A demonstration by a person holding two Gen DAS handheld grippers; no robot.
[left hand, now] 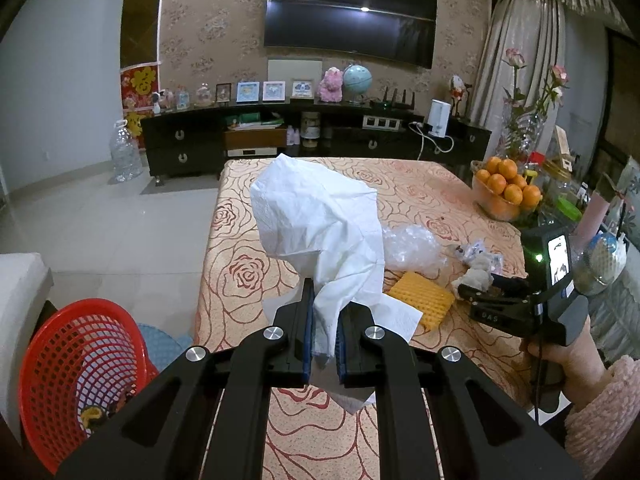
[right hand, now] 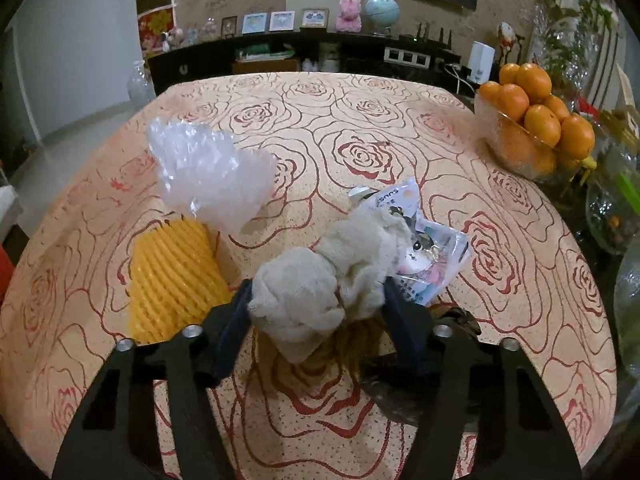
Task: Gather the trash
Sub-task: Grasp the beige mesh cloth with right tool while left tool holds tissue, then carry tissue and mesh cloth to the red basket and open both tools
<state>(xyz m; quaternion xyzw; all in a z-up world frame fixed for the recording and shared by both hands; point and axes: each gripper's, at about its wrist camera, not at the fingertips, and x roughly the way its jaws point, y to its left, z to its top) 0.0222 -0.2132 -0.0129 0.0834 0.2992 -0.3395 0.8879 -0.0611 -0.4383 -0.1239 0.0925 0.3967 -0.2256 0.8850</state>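
Both wrist views look down close across the rose-patterned table [left hand: 240, 248], sharing its far half.

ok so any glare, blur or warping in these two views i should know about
Left wrist view: ceiling light glares off the dark TV screen, fisheye bends the curtains and blacks out the corners, white tissue stays sharp. Right wrist view: the same bulge curves the table edge, bubble wrap glints, beige rag looks soft up close.

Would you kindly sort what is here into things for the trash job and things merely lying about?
For the job: white tissue, beige crumpled wad, bubble wrap, yellow foam net, printed wrapper, red basket.

Lying about: bowl of oranges, globe, television.
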